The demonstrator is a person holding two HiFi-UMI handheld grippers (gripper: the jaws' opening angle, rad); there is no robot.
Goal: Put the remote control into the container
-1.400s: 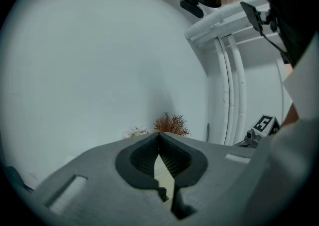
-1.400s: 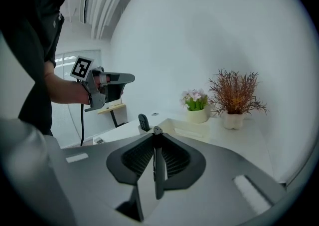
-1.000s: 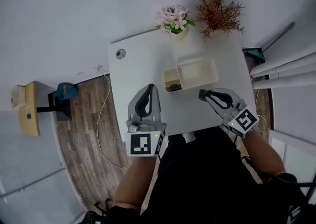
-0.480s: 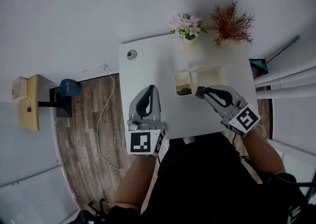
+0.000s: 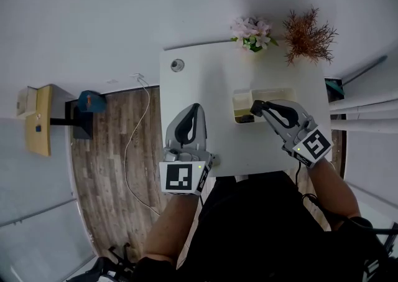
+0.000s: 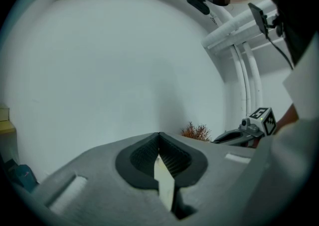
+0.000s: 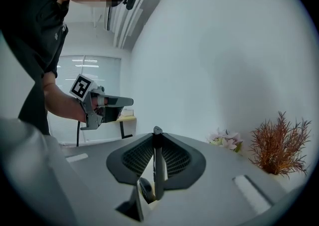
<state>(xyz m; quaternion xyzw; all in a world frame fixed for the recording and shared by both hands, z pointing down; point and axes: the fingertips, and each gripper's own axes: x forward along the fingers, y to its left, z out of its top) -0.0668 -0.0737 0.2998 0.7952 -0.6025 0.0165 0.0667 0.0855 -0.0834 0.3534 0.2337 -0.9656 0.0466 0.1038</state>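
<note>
A thin dark remote control (image 7: 158, 170) stands on edge between the jaws of my right gripper (image 7: 157, 135), which is shut on it. In the head view the right gripper (image 5: 255, 109) hangs over the front left part of the cream container (image 5: 277, 91), by its small compartment, where a dark item (image 5: 244, 117) lies. My left gripper (image 5: 194, 109) hovers over the white table (image 5: 205, 84), left of the container, shut with nothing in it. The left gripper view shows its jaws (image 6: 159, 142) pressed together.
A pot of pink flowers (image 5: 252, 28) and a reddish dried plant (image 5: 309, 38) stand at the table's far edge. A round grommet (image 5: 178, 65) sits at the far left corner. A cable (image 5: 132, 141) trails over the wooden floor at the left.
The right gripper has carried the remote leftward along the container's front to its small compartment. The left gripper has stayed shut and held its place. The head camera has shifted.
</note>
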